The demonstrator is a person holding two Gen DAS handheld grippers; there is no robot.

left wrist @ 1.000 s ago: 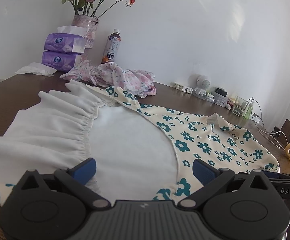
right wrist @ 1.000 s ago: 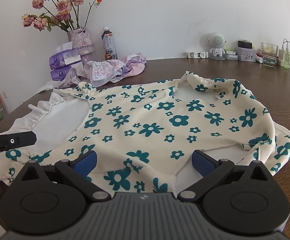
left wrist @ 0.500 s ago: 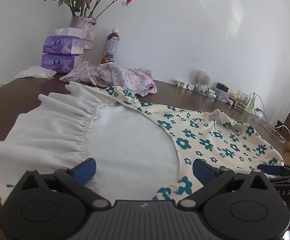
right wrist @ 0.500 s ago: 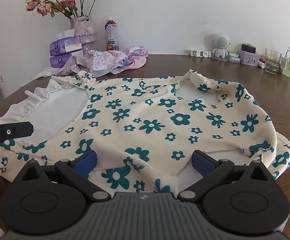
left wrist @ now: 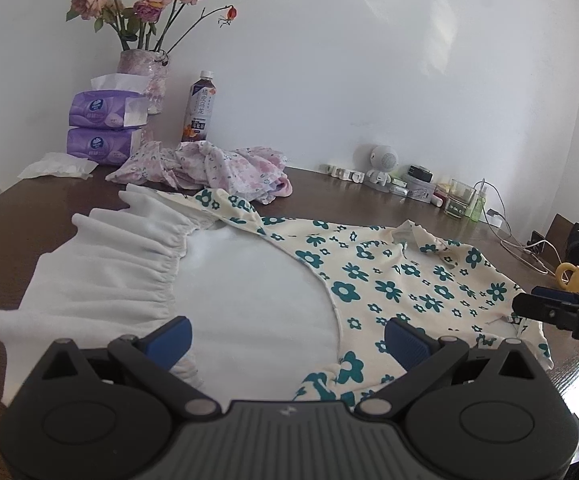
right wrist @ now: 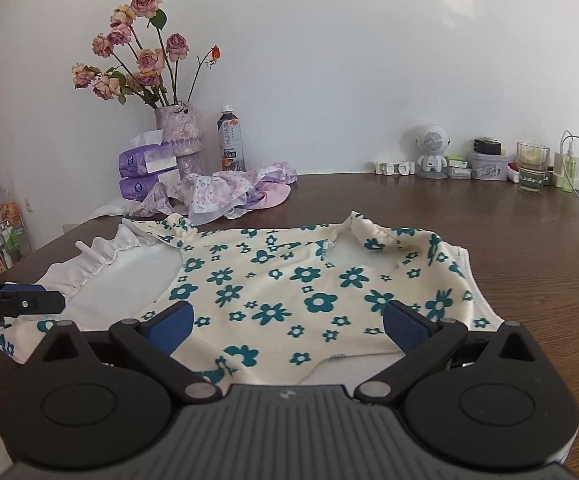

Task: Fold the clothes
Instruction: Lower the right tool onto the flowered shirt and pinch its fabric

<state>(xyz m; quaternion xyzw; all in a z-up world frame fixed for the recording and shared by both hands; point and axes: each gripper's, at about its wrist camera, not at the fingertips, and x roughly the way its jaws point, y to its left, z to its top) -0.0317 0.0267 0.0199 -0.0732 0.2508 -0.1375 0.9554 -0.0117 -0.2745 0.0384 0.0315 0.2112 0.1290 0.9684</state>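
From your left wrist camera, your left gripper (left wrist: 287, 338) hangs with its blue fingers (left wrist: 171, 336) spread wide and nothing between them, low over the near edge of the dress (left wrist: 389, 280), which lies flat on the brown table (left wrist: 29, 208). The dress is cream with teal flowers, and part of it is turned back so the white lining and a gathered white ruffle face up on the left. At the far right edge your right gripper (left wrist: 545, 308) reaches in beside the cloth; from here you cannot tell how its fingers stand. A crumpled pink garment (left wrist: 209, 168), tissue packs (left wrist: 103, 128), a bottle (left wrist: 199, 108) and a vase of roses (left wrist: 145, 76) sit along the wall. From your right wrist camera, the right gripper (right wrist: 287, 330) also has its fingers (right wrist: 403, 328) released and wide apart, over the near hem of the dress (right wrist: 309, 288). Your left gripper (right wrist: 21, 302) shows at the left edge beside the ruffle.
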